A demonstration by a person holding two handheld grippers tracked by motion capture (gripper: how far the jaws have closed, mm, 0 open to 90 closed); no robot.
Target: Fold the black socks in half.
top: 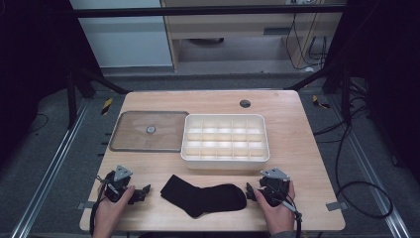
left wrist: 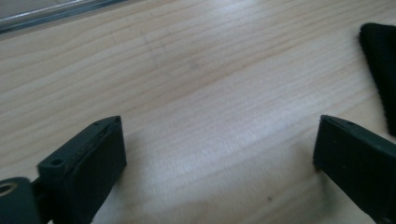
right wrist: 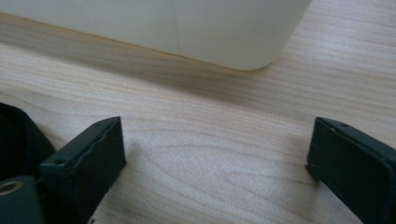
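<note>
A black sock lies flat near the table's front edge, between my two grippers. The left gripper rests on the wood just left of the sock, held by a hand. Its jaws stand wide open over bare wood in the left gripper view, with the sock's edge at the far right. To the sock's right, the right gripper is also hand-held and open, with nothing between its jaws. The sock shows at the left there.
A white compartment box stands mid-table behind the sock, its front corner close ahead of the right gripper. A clear flat lid lies to the box's left, its rim far ahead of the left gripper.
</note>
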